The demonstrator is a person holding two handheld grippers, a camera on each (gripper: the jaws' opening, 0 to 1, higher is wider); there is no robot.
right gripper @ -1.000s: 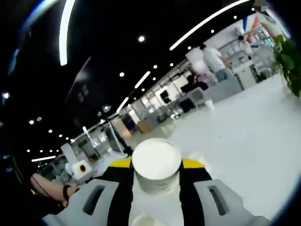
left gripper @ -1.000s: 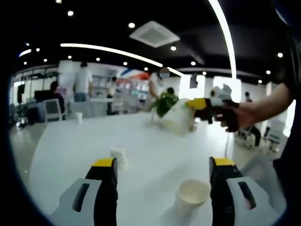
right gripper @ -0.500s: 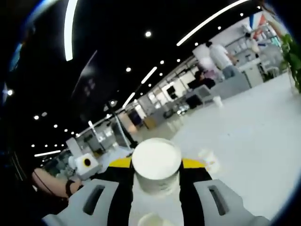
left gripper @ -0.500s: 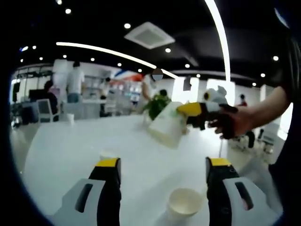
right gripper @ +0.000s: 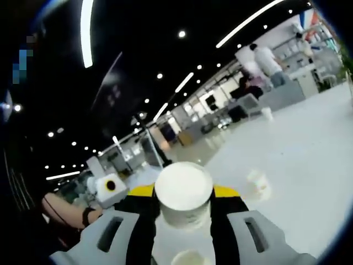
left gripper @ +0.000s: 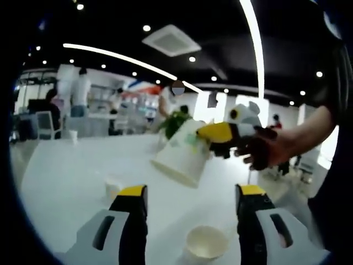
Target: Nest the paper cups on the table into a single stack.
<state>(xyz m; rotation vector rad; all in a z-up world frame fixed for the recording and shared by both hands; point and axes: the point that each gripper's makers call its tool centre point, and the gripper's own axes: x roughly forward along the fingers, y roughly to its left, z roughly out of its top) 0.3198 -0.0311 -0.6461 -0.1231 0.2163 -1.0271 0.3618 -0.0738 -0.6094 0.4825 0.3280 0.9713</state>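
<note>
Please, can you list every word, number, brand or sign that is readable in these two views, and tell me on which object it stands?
No text can be read.
Paper cup held in the right hand-held gripper: green print on its wall, too blurred to read.
Empty cup standing on the table: plain, no marking visible.
Background shelves and signs: too small and blurred.

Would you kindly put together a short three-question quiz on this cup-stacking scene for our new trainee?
1. True or false: the right gripper is shut on a paper cup.
2. What stands on the table between the left gripper's jaws: A) a bottle, B) an open cup, C) a plate?
3. Fill in: the left gripper is ____ and holds nothing.

Key: 1 true. 2 B. 3 open.
</note>
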